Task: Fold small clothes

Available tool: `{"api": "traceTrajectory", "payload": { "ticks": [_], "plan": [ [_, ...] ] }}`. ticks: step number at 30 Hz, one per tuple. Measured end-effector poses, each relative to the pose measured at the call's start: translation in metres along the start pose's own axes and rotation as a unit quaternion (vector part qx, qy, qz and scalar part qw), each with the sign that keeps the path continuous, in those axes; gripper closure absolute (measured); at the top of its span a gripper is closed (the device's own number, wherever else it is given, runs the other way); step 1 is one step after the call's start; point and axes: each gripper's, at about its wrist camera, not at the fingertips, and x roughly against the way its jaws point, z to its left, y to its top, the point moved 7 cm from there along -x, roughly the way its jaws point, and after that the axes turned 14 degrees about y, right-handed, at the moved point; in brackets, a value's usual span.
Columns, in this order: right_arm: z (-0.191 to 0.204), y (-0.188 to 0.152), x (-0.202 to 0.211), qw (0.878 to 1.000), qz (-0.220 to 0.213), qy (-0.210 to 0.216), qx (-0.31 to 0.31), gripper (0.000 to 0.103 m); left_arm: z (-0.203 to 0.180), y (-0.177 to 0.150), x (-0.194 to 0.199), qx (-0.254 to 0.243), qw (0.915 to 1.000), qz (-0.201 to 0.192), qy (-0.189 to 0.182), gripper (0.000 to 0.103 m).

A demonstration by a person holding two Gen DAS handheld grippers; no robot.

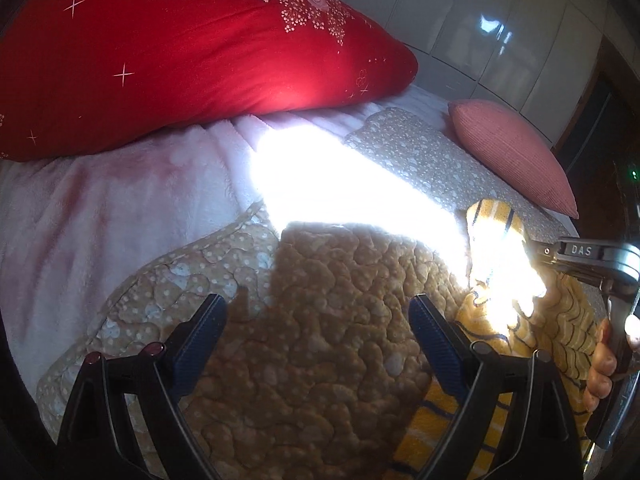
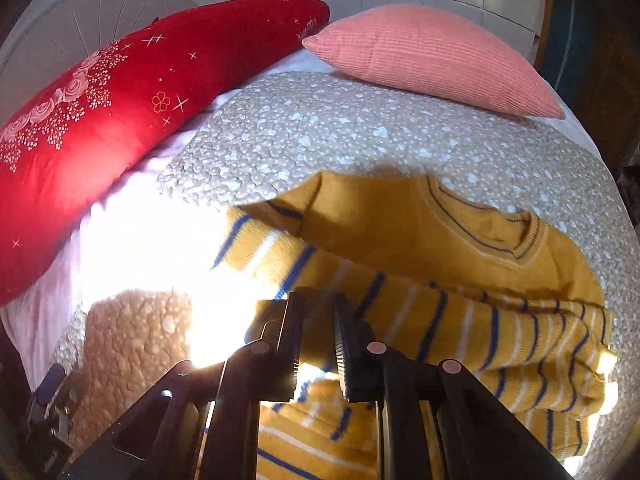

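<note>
A small yellow sweater (image 2: pixel 460 288) with blue and white stripes lies on the quilted bedspread (image 2: pixel 328 136), neckline to the far right. My right gripper (image 2: pixel 318 300) is shut on a striped fold of the sweater and holds it up over the body. In the left wrist view the sweater (image 1: pixel 500 248) shows at the right edge, partly washed out by sunlight, with the right gripper's metal body (image 1: pixel 588 256) on it. My left gripper (image 1: pixel 316 308) is open and empty above the quilt (image 1: pixel 320 360), to the left of the sweater.
A large red flowered pillow (image 1: pixel 180 48) lies at the back left, and a pink ribbed cushion (image 2: pixel 432 56) at the back right. A pale fleece blanket (image 1: pixel 100 208) covers the left of the bed. White cupboards (image 1: pixel 500 20) stand behind. A bright sun patch crosses the bed.
</note>
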Motion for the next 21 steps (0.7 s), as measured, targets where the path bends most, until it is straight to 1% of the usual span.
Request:
{"api": "traceTrajectory", "payload": {
  "ticks": [1,4,6,8,9,10,12,13,14,15,16,18,19,21],
  "plan": [
    [0.004,0.004,-0.011,1.0,0.011,0.005,0.001,0.088,-0.002,-0.001,0.0,-0.004,1.0,-0.002,0.002,0.011],
    [0.005,-0.003,-0.059,0.996,0.085,0.031,-0.026,0.088,-0.01,-0.002,0.001,-0.018,0.9998,-0.006,0.002,0.011],
    [0.004,0.001,-0.064,0.997,0.072,0.018,-0.022,0.088,-0.01,-0.002,0.001,-0.019,0.9998,-0.006,-0.003,0.011],
    [0.007,0.002,-0.064,0.997,0.077,0.01,-0.018,0.088,-0.01,-0.001,0.0,-0.018,0.9998,-0.003,-0.009,0.011],
    [0.009,0.003,-0.06,0.997,0.072,0.005,-0.011,0.088,-0.01,-0.001,0.0,-0.017,0.9998,-0.001,-0.01,0.011],
    [0.012,0.005,-0.051,0.998,0.057,-0.007,0.003,0.088,-0.009,-0.001,-0.002,-0.017,0.9998,0.002,-0.011,0.011],
    [0.024,0.007,-0.024,0.998,0.004,-0.029,0.048,0.088,-0.008,-0.003,-0.004,-0.015,0.9997,0.012,-0.015,0.011],
    [0.032,0.005,-0.013,0.997,-0.017,-0.032,0.068,0.082,-0.009,-0.004,-0.006,-0.013,0.9996,0.017,-0.019,0.011],
    [0.039,0.001,-0.006,0.996,-0.022,-0.026,0.078,0.075,-0.009,-0.004,-0.007,-0.013,0.9995,0.02,-0.021,0.011],
    [0.044,-0.007,-0.006,0.997,-0.017,-0.01,0.077,0.057,-0.009,-0.004,-0.008,-0.014,0.9995,0.021,-0.02,0.011],
    [0.046,-0.015,-0.01,0.998,-0.004,0.006,0.068,0.044,-0.009,-0.005,-0.008,-0.016,0.9996,0.018,-0.017,0.011],
    [0.04,-0.033,-0.03,0.998,0.045,0.024,0.042,0.043,-0.01,-0.004,-0.006,-0.022,0.9997,0.007,-0.007,0.011],
    [0.036,-0.039,-0.039,0.997,0.058,0.03,0.028,0.043,-0.01,-0.004,-0.004,-0.025,0.9997,0.002,-0.003,0.011],
    [0.031,-0.041,-0.031,0.999,0.028,0.038,0.008,0.043,-0.011,-0.004,-0.003,-0.03,0.9995,-0.005,0.002,0.011]
  ]
}}
